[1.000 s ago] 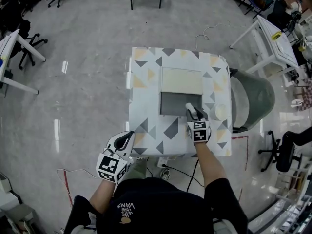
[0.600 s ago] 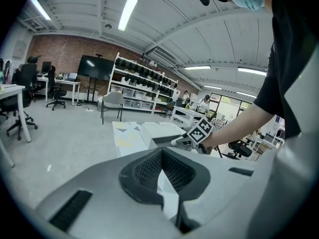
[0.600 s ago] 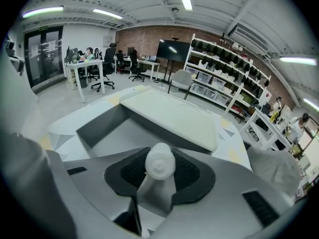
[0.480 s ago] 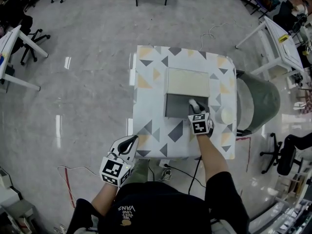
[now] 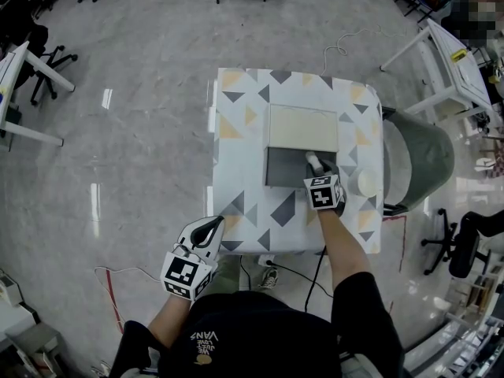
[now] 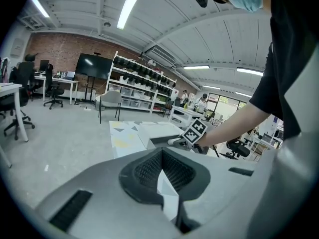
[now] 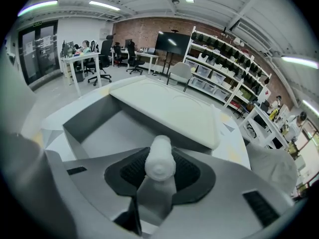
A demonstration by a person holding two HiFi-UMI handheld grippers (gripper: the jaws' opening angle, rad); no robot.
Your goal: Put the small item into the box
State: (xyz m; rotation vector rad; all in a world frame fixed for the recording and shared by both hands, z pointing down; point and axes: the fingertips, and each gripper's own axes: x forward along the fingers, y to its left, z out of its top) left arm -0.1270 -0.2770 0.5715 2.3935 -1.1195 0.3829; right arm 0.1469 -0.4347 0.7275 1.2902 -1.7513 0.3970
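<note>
The small item (image 7: 160,156), a white roll, is pinched end-on between the jaws of the right gripper (image 5: 317,172). It is held above the right front part of the open grey box (image 5: 283,168) and is not yet resting on the box floor. Over the last second the right gripper has advanced from the box's near edge to a position over its interior, with no change in its hold. We judge the carry complete; lowering and release remain. The cream lid (image 5: 303,128) lies flat behind the box on the patterned table (image 5: 244,172). The left gripper (image 5: 211,225) hangs off the table's near left corner, jaws pressed together on nothing and taking no part.
</note>
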